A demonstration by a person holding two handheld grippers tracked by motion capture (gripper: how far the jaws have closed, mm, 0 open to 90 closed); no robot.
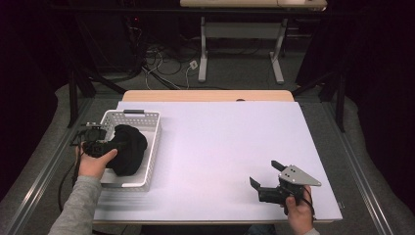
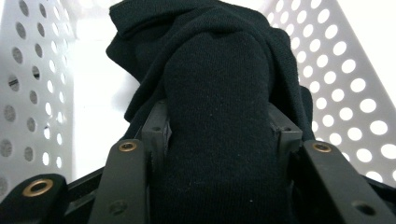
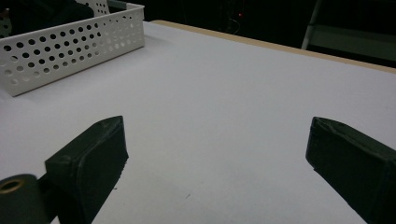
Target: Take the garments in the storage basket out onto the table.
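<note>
Nearest, at the right near corner of the white tabletop [image 1: 220, 147], the right tool [image 1: 266, 175] rests low in the person's right hand [image 1: 299, 211], its two black jaws spread wide with bare surface between them, as the right gripper view also shows. Farther in on the left, the person's left hand [image 1: 93, 164] holds the left tool [image 2: 219, 140] over the near side of a white perforated basket [image 1: 151, 147]. Its jaws are pinching a fold of black knitted cloth [image 1: 128, 147], which bulges up between them in the left gripper view. That cloth lies bunched inside the basket, toward its near half. Beyond the tabletop's far edge, cables lie on the floor [image 1: 235, 73] beside a white table frame [image 1: 203, 49].
</note>
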